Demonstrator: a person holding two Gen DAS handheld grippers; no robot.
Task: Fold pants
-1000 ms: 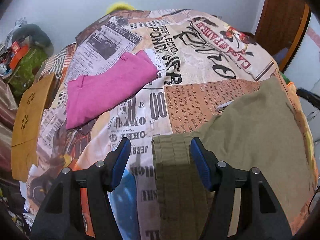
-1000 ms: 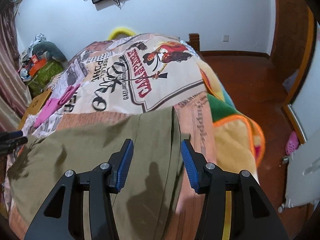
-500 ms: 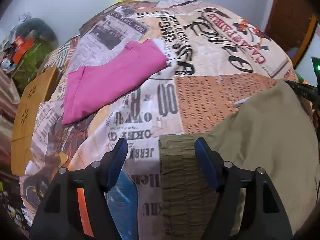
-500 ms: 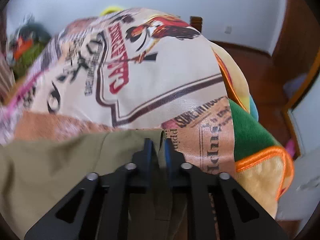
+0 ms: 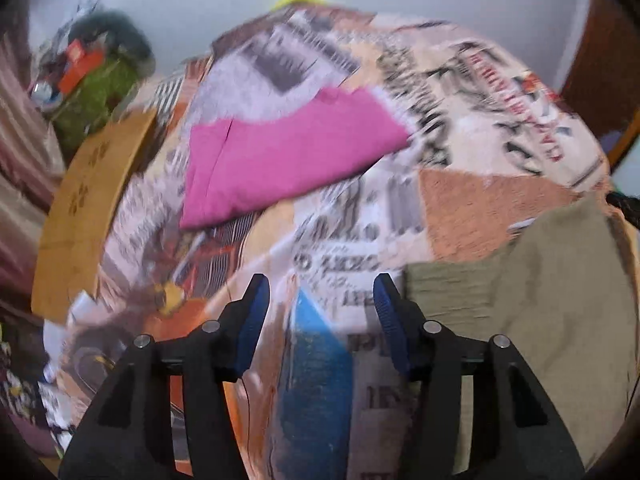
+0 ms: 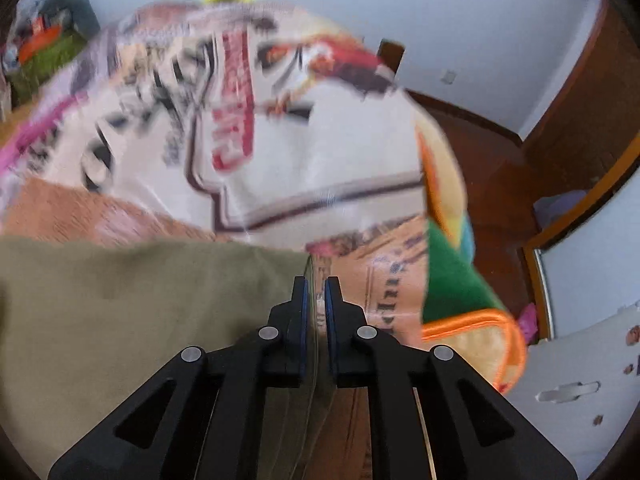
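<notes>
Olive-green pants point(image 5: 560, 300) lie on the printed bedspread, at the lower right of the left wrist view. Their ribbed waistband sits just right of my left gripper point(image 5: 320, 300), which is open and empty over bare bedspread. In the right wrist view the pants point(image 6: 140, 312) fill the lower left. My right gripper point(image 6: 316, 288) is shut on the pants' right edge, with cloth pinched between the blue pads. Both views are blurred by motion.
A folded pink garment point(image 5: 280, 152) lies on the bedspread point(image 5: 480, 128) farther back. A wooden board point(image 5: 84, 204) stands at the bed's left side, with clutter point(image 5: 88, 76) behind it. A green and orange blanket point(image 6: 452, 280) hangs at the bed's right edge above a wooden floor point(image 6: 492, 168).
My right gripper closed on the pants' edge and stays shut on it. My left gripper, still open, moved left off the waistband, which now lies to its right.
</notes>
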